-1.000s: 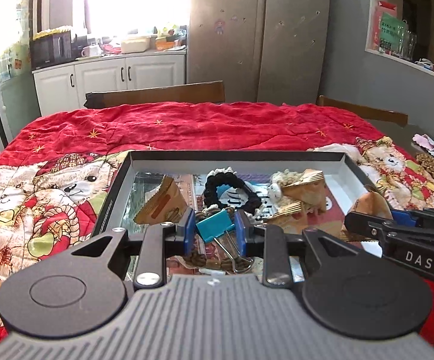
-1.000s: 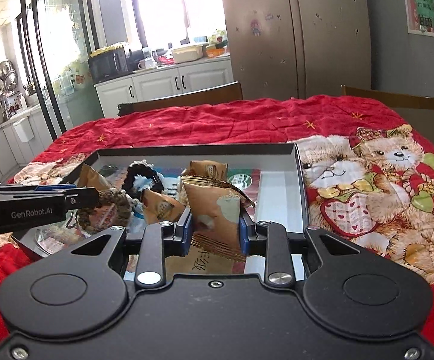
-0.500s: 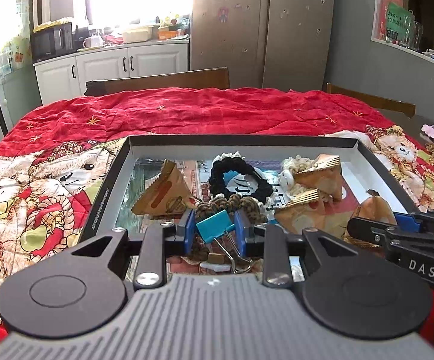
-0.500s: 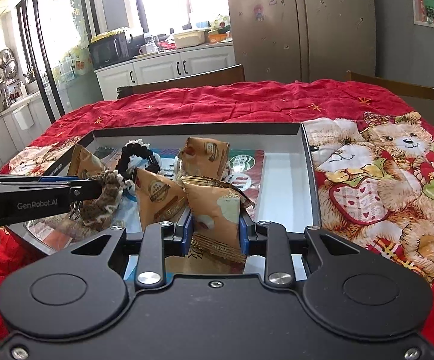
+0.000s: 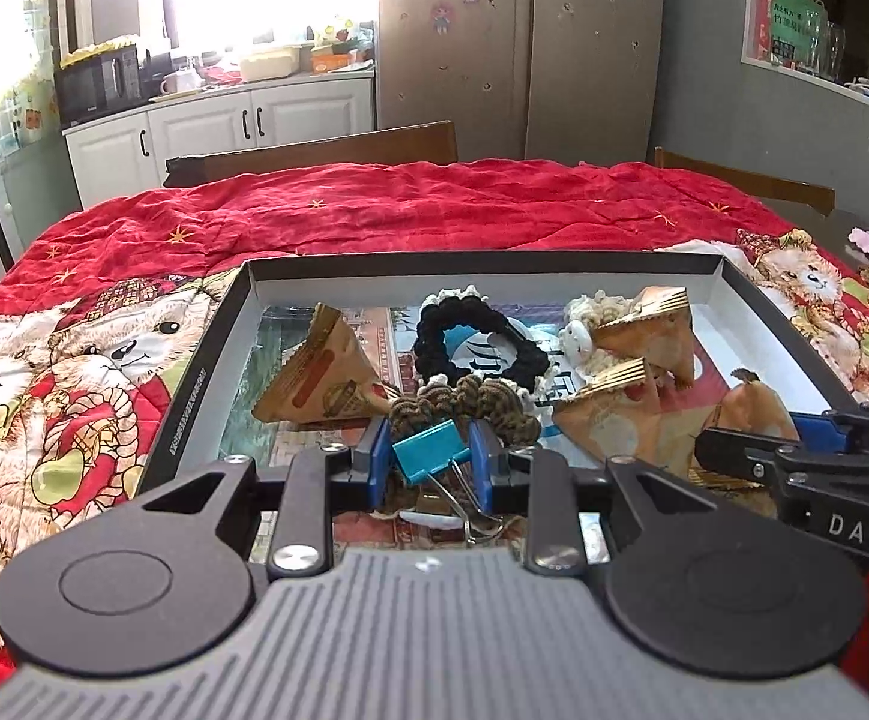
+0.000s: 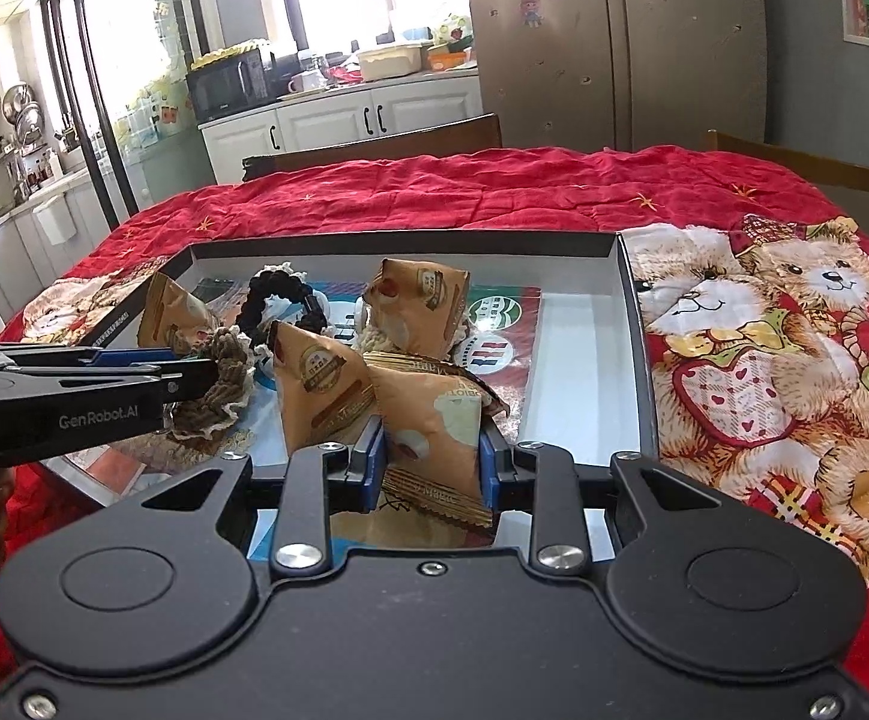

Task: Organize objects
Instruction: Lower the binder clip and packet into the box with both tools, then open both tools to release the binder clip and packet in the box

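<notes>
While each gripper hides what lies beneath, left gripper (image 5: 428,459) clamps binder clip (image 5: 431,459), right gripper (image 6: 431,459) snack packet (image 6: 434,438).

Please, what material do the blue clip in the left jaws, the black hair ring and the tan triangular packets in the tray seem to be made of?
The blue clip looks like painted sheet metal with bare wire handles that shine. The black hair ring seems knitted or crocheted yarn, matte, with visible loops. The tan packets appear to be printed foil or plastic film, slightly glossy, with crimped, ribbed edges. The tray looks like dark matte cardboard, though this is uncertain.
</notes>
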`<action>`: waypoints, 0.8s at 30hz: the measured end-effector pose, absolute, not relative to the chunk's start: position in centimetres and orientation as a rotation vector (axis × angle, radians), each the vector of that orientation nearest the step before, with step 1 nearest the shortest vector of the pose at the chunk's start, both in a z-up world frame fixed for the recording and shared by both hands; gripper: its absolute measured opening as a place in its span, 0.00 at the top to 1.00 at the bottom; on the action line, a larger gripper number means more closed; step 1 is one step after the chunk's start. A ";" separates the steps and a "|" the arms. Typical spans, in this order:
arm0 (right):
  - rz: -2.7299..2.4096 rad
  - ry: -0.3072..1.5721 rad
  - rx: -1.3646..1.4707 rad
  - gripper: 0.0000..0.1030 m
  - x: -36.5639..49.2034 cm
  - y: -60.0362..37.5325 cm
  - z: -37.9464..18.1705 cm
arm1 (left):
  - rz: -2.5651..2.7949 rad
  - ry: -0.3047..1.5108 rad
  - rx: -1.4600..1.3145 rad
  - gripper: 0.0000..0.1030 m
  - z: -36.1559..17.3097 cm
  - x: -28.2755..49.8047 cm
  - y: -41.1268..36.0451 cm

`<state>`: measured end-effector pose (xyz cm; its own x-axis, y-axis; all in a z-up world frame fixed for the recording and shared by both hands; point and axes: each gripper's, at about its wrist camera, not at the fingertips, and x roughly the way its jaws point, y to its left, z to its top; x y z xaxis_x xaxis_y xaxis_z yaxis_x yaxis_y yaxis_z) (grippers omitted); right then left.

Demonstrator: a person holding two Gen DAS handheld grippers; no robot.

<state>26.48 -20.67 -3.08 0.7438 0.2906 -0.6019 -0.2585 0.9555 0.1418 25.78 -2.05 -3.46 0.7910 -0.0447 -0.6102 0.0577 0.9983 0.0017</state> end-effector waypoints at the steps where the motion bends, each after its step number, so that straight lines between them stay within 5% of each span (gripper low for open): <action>1: 0.301 0.668 0.047 0.72 26.5 -20.6 -3.1 | -0.054 0.656 0.024 0.69 -3.5 25.8 -2.1; 11: 0.288 0.656 0.011 0.70 26.3 -20.3 -3.2 | -0.050 0.652 0.035 0.64 -3.6 25.7 -2.2; 24: 0.297 0.628 -0.018 0.58 25.6 -19.9 -3.0 | -0.056 0.636 0.035 0.45 -3.1 25.2 -2.4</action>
<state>25.57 -19.89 -3.03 0.7682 0.2686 -0.5812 -0.2795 0.9574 0.0730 25.20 -2.38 -3.10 0.8028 -0.0413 -0.5948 0.0625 0.9979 0.0152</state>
